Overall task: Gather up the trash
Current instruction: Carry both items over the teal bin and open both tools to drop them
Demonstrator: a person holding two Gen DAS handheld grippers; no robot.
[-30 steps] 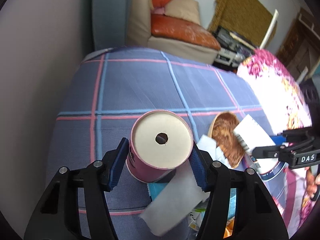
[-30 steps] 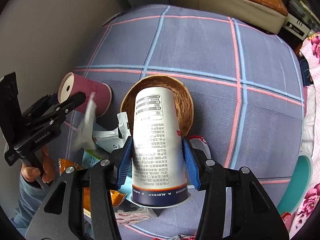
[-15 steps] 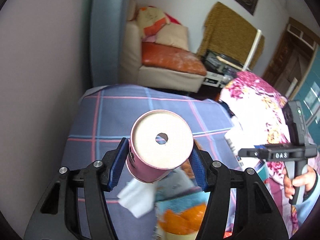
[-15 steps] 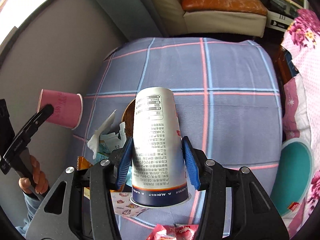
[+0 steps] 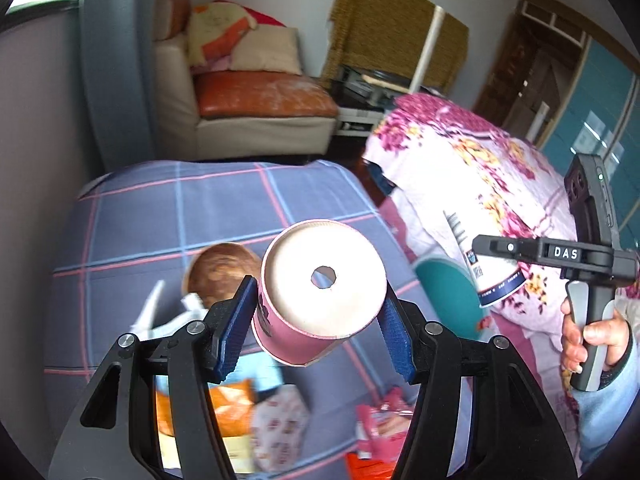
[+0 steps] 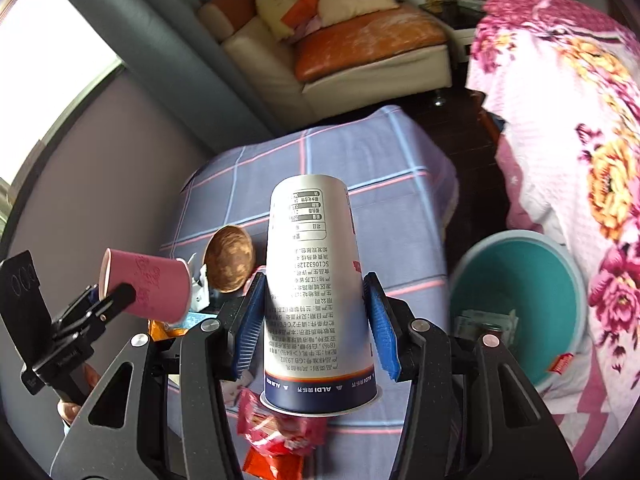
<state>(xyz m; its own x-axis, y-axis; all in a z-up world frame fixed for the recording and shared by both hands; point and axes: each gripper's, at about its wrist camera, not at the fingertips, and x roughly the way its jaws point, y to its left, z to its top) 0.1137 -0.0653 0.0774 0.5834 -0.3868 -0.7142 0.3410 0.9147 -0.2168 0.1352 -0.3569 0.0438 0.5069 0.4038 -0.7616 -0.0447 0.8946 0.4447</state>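
The left gripper (image 5: 320,324) was clamped on a pink paper cup (image 5: 316,296), its base facing the camera, above the plaid table (image 5: 224,200). The right gripper (image 6: 312,328) was clamped on an upturned white printed cup (image 6: 316,292) above the same table. Wrappers (image 6: 280,436) lay below, a brown bowl (image 6: 229,258) farther on. Beside the table stood a teal bin (image 6: 520,280).

A white cup (image 6: 316,292) with printed text is clamped upside down between the blue pads (image 6: 250,320) of the right gripper (image 6: 314,324), above a checked cloth (image 6: 328,160). A pink cup (image 6: 148,288) is held sideways in the left gripper (image 6: 116,300) at left. A teal bin (image 6: 560,276) is seen at right, with some litter inside.
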